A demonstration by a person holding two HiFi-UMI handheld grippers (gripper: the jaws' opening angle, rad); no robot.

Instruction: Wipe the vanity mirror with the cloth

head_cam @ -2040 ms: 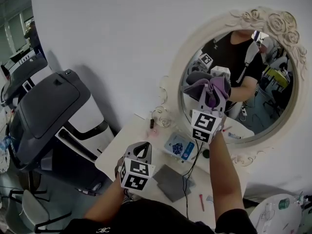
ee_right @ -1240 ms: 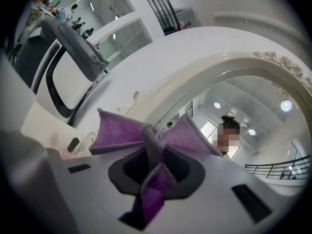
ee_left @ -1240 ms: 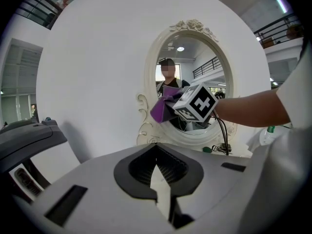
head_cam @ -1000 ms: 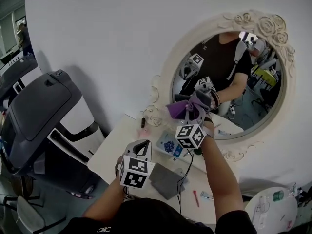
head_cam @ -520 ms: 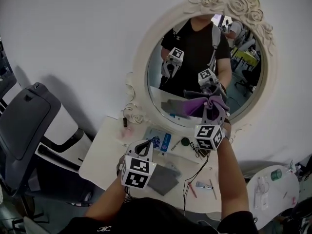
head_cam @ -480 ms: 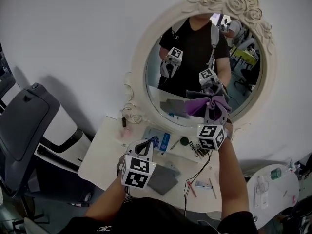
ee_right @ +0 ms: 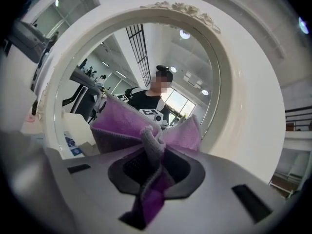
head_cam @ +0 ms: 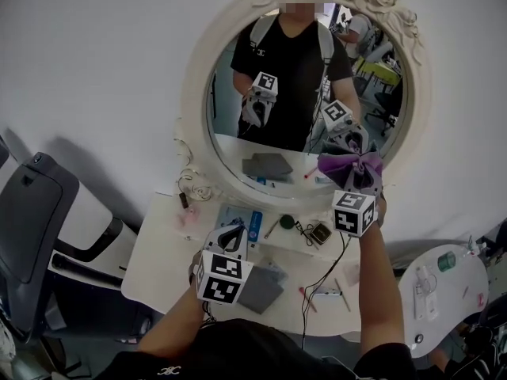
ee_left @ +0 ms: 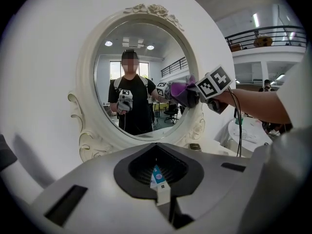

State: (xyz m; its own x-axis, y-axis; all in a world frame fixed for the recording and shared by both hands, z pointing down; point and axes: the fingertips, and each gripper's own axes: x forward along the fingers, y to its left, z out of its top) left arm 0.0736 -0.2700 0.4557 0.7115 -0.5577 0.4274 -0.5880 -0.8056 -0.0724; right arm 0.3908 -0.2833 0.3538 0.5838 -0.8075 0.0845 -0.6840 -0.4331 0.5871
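Right gripper [head_cam: 353, 179] clamped purple cloth [head_cam: 349, 163] at lower right of round white-framed vanity mirror [head_cam: 224, 111] — likely wanted flat, overlapping strokes; left gripper [head_cam: 230, 236] closed, empty.

The carved top of the vanity mirror [head_cam: 305, 93] is running off the head view's upper edge, and a bulky grey-topped unit [head_cam: 32, 204] is being cut by the left edge. The purple cloth [head_cam: 351, 165] is covering the jaw tips of the right gripper [head_cam: 354, 179], so no view is showing whether the cloth is touching the glass. The little items [head_cam: 305, 232] on the table [head_cam: 162, 252] are showing too small to name, and the person's forearms [head_cam: 380, 275] are hiding part of its front.
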